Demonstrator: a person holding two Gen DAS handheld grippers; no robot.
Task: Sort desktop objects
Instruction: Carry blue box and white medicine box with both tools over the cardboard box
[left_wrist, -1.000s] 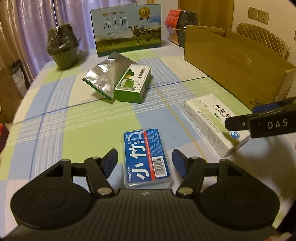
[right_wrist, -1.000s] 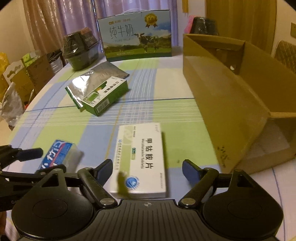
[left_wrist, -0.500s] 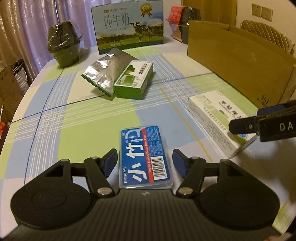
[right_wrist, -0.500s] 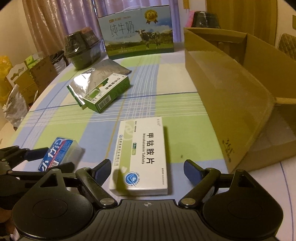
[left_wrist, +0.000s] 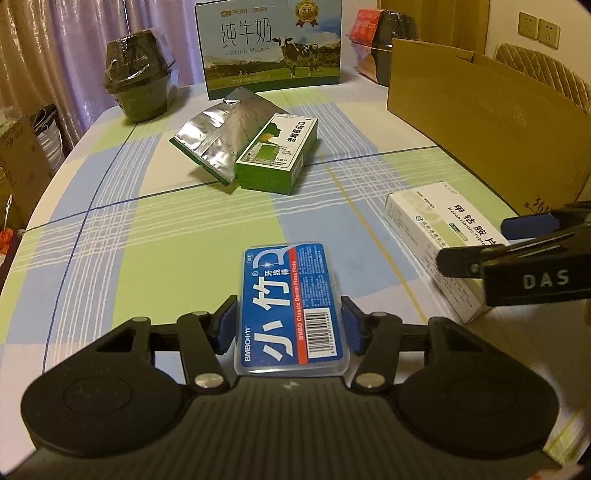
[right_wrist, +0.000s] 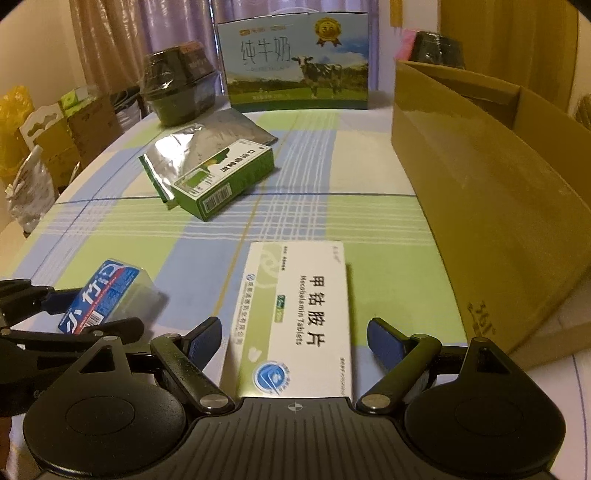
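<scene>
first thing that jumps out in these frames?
The blue floss-pick case, clamped between the left gripper pads at the near table edge. Next, the white tablet box lying flat between the open fingers of the right gripper, not yet gripped. To the right stands a big open cardboard box, and at the table's far end a milk carton with a cow on it.
</scene>
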